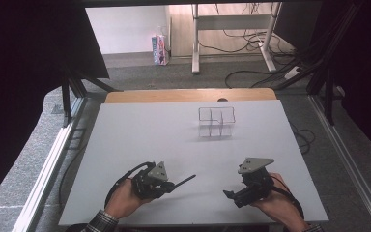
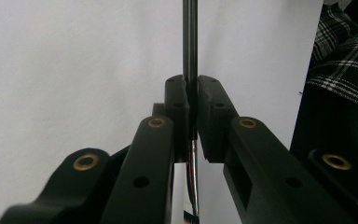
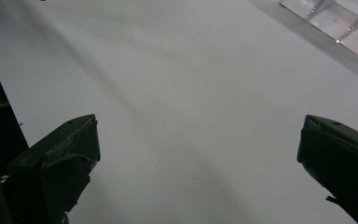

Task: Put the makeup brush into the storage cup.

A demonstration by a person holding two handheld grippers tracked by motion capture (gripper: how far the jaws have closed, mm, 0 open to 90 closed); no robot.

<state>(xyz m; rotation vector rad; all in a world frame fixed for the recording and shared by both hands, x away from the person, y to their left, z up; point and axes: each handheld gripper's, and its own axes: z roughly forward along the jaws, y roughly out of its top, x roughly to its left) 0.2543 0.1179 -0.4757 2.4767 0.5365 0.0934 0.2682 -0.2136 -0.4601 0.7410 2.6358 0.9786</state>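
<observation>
Near the table's (image 1: pixel 125 145) front edge: left gripper (image 1: pixel 174 184) clamped on black pen (image 1: pixel 186 181), right gripper (image 1: pixel 229 195) jaws apart (empty); next, probably carrying to clear organizer (image 1: pixel 216 122).

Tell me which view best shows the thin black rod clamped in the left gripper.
The left gripper view: the thin black rod runs up between the closed jaws. The high view shows it small, jutting right from the left gripper.

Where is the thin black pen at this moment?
In the high view the thin black pen is near the table's front left, clamped in the left gripper and pointing right toward the right gripper.
</observation>
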